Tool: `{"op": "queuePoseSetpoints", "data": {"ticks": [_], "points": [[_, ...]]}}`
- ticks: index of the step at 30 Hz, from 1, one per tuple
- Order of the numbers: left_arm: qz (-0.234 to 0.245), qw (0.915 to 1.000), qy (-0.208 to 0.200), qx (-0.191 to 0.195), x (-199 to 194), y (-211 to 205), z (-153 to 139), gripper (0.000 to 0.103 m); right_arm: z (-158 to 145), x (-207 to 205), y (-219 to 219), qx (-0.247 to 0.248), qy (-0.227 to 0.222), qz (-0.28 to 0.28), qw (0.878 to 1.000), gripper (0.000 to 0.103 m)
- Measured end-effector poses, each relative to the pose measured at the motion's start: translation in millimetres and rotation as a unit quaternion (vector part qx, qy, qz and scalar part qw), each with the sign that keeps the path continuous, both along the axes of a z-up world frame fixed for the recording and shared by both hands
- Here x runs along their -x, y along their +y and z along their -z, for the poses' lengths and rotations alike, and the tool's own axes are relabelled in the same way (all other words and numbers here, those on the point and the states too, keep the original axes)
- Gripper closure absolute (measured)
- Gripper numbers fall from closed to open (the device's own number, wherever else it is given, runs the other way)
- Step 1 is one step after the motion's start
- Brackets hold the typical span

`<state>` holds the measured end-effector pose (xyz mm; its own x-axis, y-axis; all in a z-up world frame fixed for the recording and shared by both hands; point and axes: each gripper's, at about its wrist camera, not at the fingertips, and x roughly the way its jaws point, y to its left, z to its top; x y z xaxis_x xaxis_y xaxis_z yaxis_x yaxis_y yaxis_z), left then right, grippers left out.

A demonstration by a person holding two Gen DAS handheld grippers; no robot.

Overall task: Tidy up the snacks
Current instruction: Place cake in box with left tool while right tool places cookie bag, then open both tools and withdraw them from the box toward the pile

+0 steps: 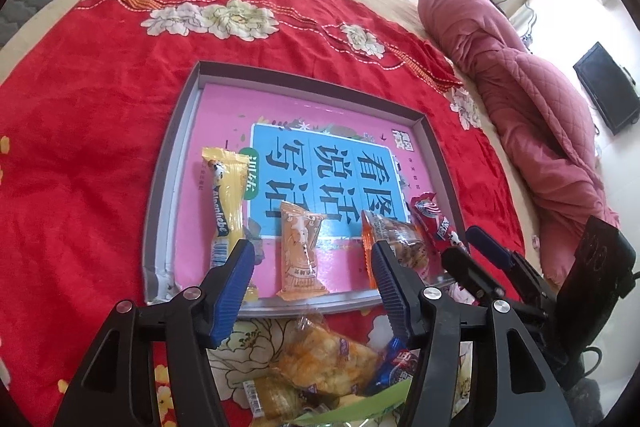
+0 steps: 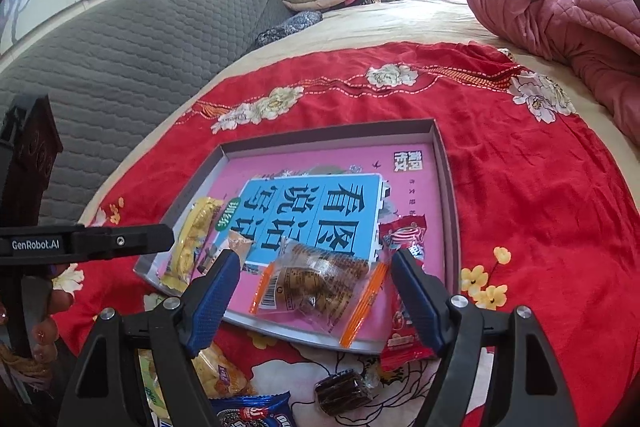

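While both tools hang over the near edge of the shallow grey box lid point(image 1: 168, 163), neither one holds anything. The left tool point(image 1: 312, 267) has its blue pads apart, with an orange snack packet point(image 1: 300, 255) lying flat on the lid's pink liner below the gap, not touched. The right tool point(image 2: 316, 287) also stands wide apart, above a clear biscuit packet point(image 2: 316, 287) with orange ends that rests on the liner untouched.

Four snacks lie in a row along the lid's near side: a long yellow packet point(image 1: 226, 199) at the left, then the orange one, the clear biscuit packet point(image 1: 400, 239), and a red packet point(image 2: 402, 239) at the right, partly over the lid's edge. The lid sits on a red flowered blanket point(image 1: 80, 147) on the bed.

More snacks lie loose on the blanket in front of the lid: a yellow crisp-like bag point(image 1: 328, 363), a blue cookie packet point(image 2: 256, 411) and a dark wrapped sweet point(image 2: 344, 391). A pink quilt point(image 2: 560, 11) is bunched at the far right.
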<state>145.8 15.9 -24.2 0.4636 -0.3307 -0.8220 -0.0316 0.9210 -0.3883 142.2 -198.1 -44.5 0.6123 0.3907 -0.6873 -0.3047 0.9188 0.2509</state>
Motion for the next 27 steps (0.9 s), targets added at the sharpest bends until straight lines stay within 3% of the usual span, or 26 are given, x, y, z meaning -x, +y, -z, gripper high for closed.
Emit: {"op": "queuePoseSetpoints", "data": {"ticks": [27], "points": [[0.005, 0.9998, -0.017, -0.004, 44, 4, -28, 0.040, -16, 12, -24, -0.011, -0.014, 0.023, 1.000, 0.024]]}}
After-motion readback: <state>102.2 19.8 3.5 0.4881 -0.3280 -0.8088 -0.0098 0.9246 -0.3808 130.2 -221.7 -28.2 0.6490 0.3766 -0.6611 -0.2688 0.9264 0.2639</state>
